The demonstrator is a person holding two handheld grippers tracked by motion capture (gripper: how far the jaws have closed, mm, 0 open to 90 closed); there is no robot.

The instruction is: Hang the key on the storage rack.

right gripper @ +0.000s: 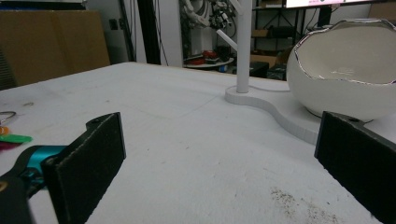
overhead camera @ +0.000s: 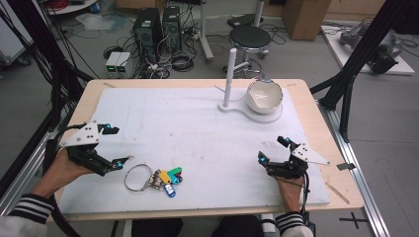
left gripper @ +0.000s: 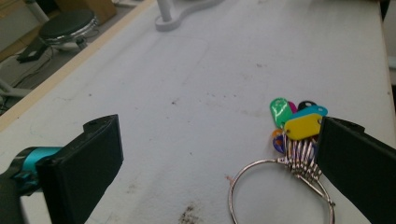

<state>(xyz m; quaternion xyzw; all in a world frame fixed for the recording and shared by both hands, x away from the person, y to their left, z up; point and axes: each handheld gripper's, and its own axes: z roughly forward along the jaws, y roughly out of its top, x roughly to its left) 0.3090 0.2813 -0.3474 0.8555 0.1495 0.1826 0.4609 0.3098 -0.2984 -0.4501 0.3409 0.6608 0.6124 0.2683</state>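
A: What sat on the desk [overhead camera: 316, 123]?
B: White mat [overhead camera: 197, 128] covered most of it, scuffed and speckled with dirt. Key ring [overhead camera: 139, 177] with coloured tags [overhead camera: 170, 178] lay near the front edge, left of centre. White stand [overhead camera: 230, 74] with upright post at the far side, eggshell-shaped white bowl [overhead camera: 265, 96] on its base, just right of the post.
A: Floor behind?
B: Black round stool [overhead camera: 250, 37], two PC towers [overhead camera: 157, 24], tangled cables [overhead camera: 180, 61], cardboard box [overhead camera: 306, 17]. Black frame struts [overhead camera: 363, 44] on both sides.
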